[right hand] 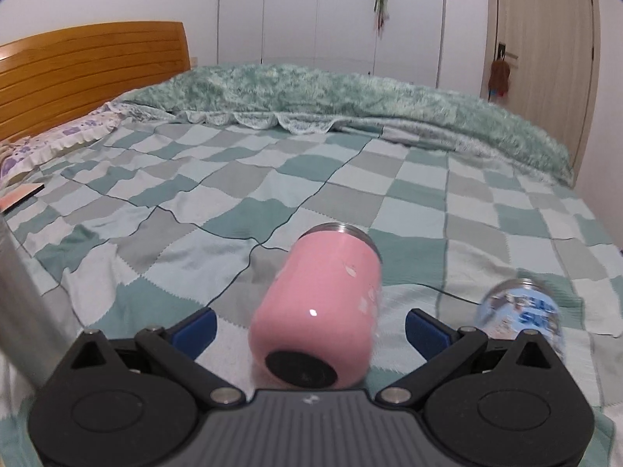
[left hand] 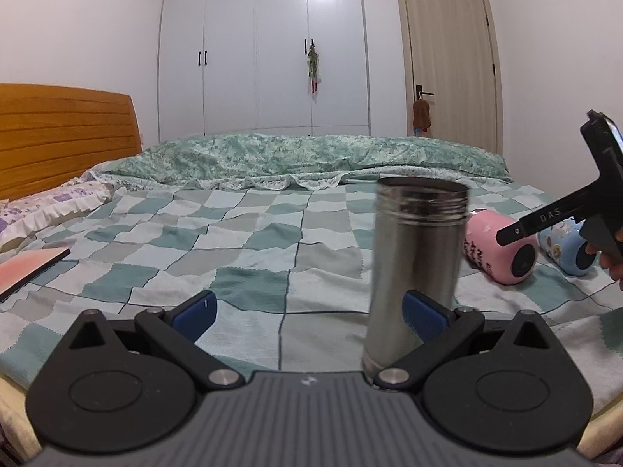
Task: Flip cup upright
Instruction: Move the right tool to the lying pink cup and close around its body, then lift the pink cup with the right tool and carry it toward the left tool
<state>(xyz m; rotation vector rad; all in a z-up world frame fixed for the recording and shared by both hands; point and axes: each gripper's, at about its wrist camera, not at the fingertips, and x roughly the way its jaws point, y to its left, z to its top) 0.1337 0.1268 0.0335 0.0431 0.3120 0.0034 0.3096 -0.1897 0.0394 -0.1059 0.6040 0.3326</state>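
A steel cup (left hand: 414, 268) stands upright on the checkered bedspread, mouth up, between the jaws of my open left gripper (left hand: 309, 313), close to its right finger (left hand: 424, 313). The jaws stand wide apart and I cannot tell whether they touch it. A pink cup (right hand: 323, 307) lies on its side between the wide-open jaws of my right gripper (right hand: 309, 330), base toward the camera, ungripped. It also shows in the left wrist view (left hand: 500, 249). A blue cup (right hand: 521, 311) lies on its side to the right. The steel cup shows at the right wrist view's left edge (right hand: 19, 299).
The bed's checkered blanket (left hand: 233, 241) stretches ahead, with a rolled green quilt (left hand: 303, 155) at the far side. A wooden headboard (left hand: 66, 136) and pillow stand at the left. A flat pink-faced book (left hand: 27, 268) lies at the left. Wardrobe and door stand behind.
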